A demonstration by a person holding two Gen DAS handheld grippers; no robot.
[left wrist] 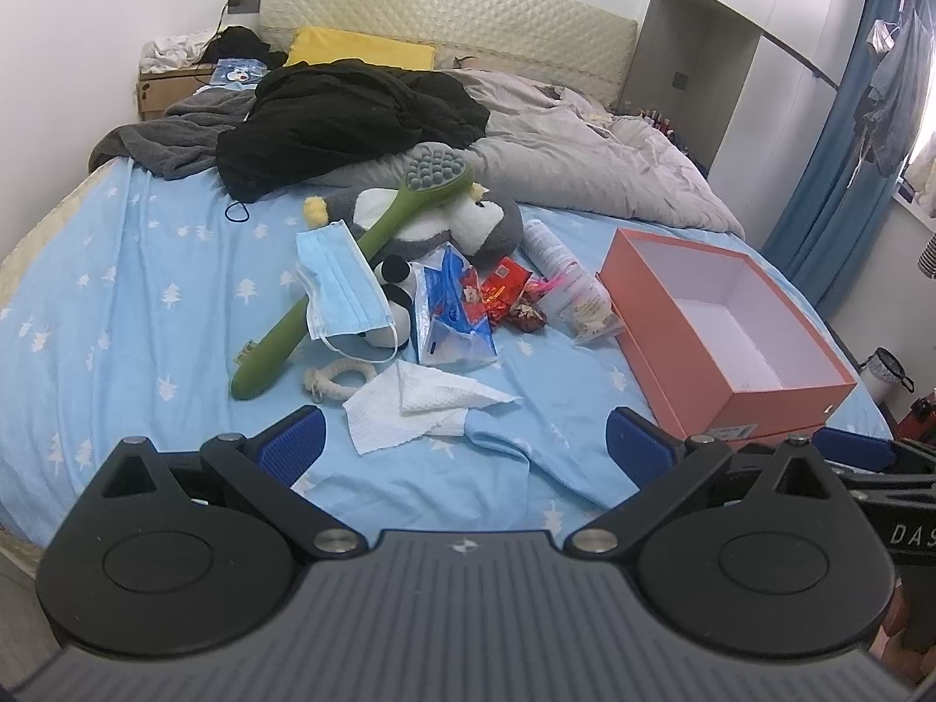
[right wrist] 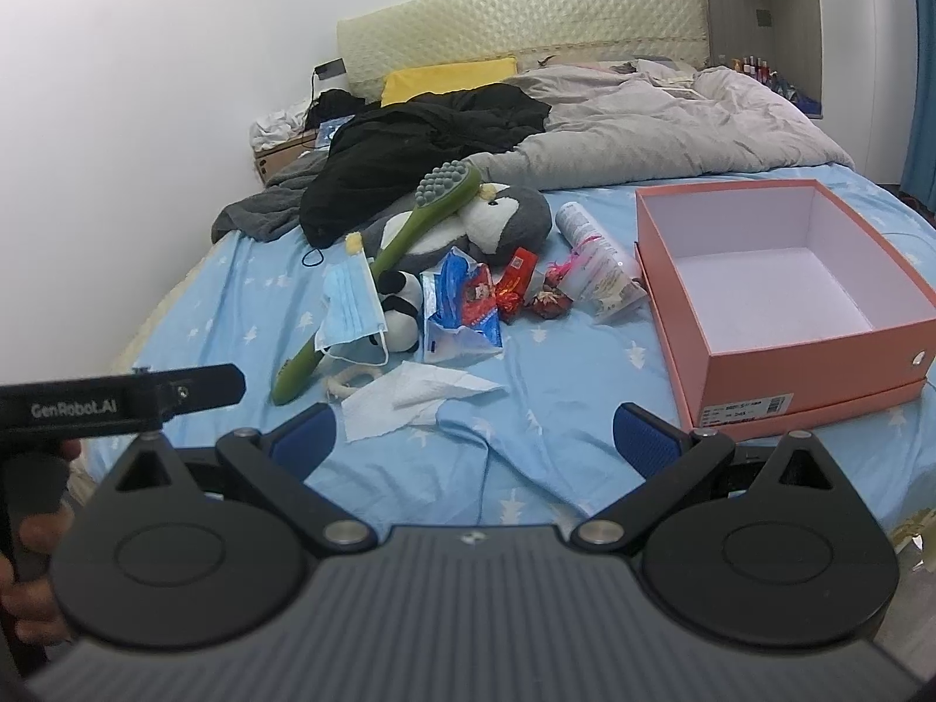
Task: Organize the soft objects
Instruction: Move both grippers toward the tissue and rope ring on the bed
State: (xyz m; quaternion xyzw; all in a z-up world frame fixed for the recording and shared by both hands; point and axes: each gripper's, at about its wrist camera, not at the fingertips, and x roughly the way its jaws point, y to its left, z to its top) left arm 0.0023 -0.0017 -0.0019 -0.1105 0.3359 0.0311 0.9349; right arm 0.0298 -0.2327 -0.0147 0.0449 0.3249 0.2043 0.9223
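On the bed [left wrist: 117, 304], near its foot edge, both claws hover spread apart, gripping nothing. The left claw [left wrist: 465, 447] points at a crumpled white tissue [left wrist: 421, 403] lying just ahead of its fingertips. Beyond the tissue, mid-bed, sits a heap: a blue face mask [left wrist: 339, 286], a green long-handled brush [left wrist: 351, 269], a grey penguin plush [left wrist: 468, 222] and snack wrappers [left wrist: 497, 292]. The right claw [right wrist: 474, 439] faces the same heap, with an open pink box [right wrist: 790, 292] ahead, toward the bed's right edge.

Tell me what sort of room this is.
A lived-in bedroom, most likely: a bed with a padded headboard, a rumpled duvet and clothes hanging by the blue curtain.
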